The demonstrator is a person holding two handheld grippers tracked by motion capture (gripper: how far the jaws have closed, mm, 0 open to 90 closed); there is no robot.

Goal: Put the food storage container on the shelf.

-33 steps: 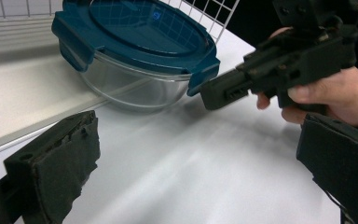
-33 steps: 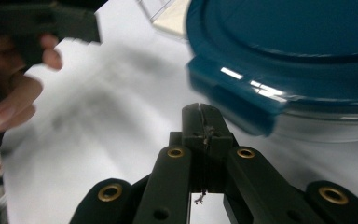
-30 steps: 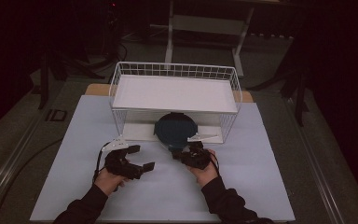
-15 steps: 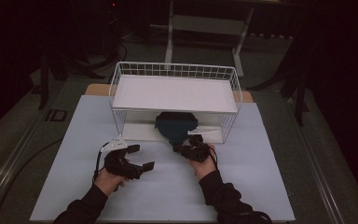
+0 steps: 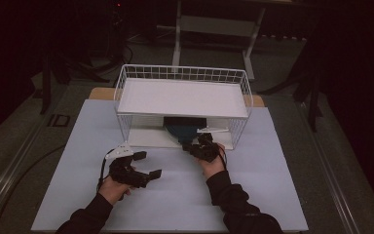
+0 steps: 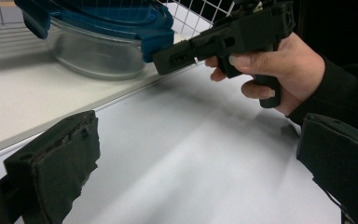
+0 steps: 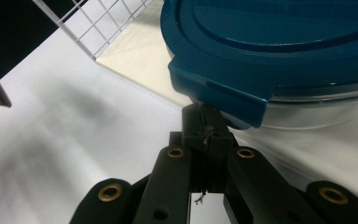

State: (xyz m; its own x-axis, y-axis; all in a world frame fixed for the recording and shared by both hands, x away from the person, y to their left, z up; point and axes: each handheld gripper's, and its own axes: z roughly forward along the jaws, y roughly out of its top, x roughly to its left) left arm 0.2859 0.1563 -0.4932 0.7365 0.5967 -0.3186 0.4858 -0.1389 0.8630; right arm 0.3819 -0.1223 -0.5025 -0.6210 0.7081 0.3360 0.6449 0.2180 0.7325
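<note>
Two matte black pistol-shaped grippers, left gripper (image 5: 148,165) and right gripper (image 5: 191,145), each with a grey three-cornered plate on top. Behind the right fingertips (image 7: 207,133), black link bars with brass-coloured rivets. On the left fingers (image 6: 58,163), thick black foam pads with worn edges. Black cable behind the left one. Dark long sleeves (image 5: 233,204).

White wire basket rack (image 5: 183,74): solid white top shelf, mesh rim, lower white base board (image 5: 143,138). Stands toward far end of pale blue-white mat (image 5: 175,204). Mat covers wooden tabletop (image 5: 100,92), edge showing behind rack. Grey floor (image 5: 14,146) around. Metal stand (image 5: 214,24) beyond table, dim. Dark surroundings, details unclear.
</note>
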